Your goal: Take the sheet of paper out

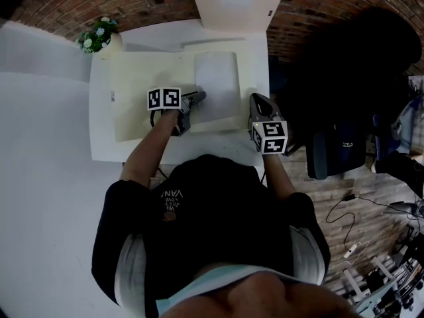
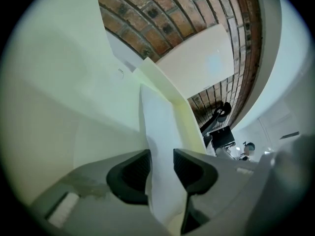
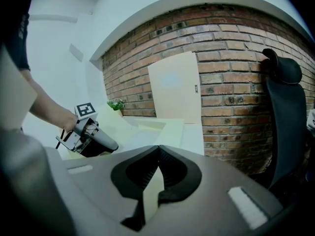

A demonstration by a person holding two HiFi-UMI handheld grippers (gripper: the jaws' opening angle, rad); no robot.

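Observation:
A cream folder point(image 1: 139, 91) lies open on the white table point(image 1: 106, 148), and a white sheet of paper point(image 1: 217, 78) rests on its right half. My left gripper point(image 1: 199, 97) reaches the sheet's near left corner. In the left gripper view the sheet point(image 2: 160, 127) runs up between the two dark pads of that gripper point(image 2: 161, 166). The pads stand apart on either side of it and do not clamp it. My right gripper point(image 1: 255, 100) sits at the folder's right edge. It is shut point(image 3: 158, 149) on a cream flap of the folder point(image 3: 150, 195).
A potted plant point(image 1: 99, 37) stands at the table's far left corner. A pale board point(image 1: 235, 2) leans on the brick wall behind the table. A black chair point(image 1: 344, 65) stands to the right, with cables on the floor near it.

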